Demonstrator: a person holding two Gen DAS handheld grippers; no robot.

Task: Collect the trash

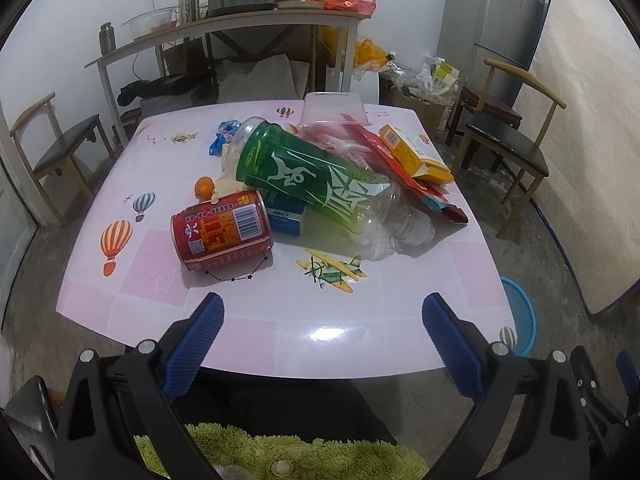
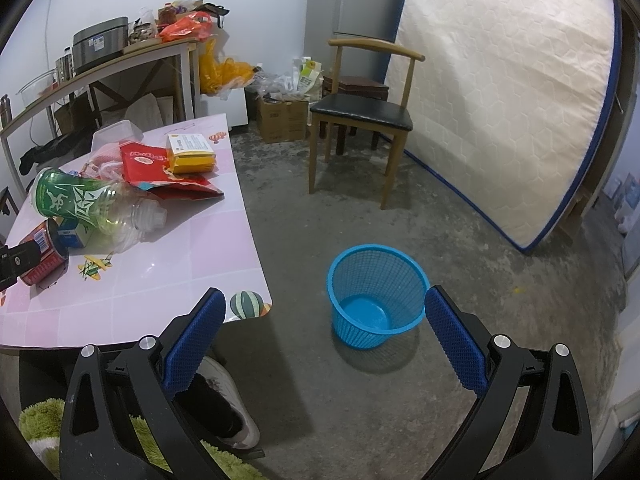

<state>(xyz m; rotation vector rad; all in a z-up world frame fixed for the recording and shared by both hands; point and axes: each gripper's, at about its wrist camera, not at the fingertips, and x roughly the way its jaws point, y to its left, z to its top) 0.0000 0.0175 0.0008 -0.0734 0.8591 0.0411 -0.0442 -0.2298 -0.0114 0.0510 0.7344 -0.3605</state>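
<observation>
A heap of trash lies on the pink table: a red can on its side, a big green-labelled plastic bottle, a small blue-white carton, a yellow box, a red wrapper, a clear plastic tub and a small orange. My left gripper hangs open over the table's near edge, short of the can. My right gripper is open over the floor, beside the table corner, with the blue mesh basket just ahead on the floor.
A wooden chair stands past the basket, and a mattress leans on the right wall. Another chair is left of the table. A cluttered side table and cardboard boxes line the back wall. A shoe is below.
</observation>
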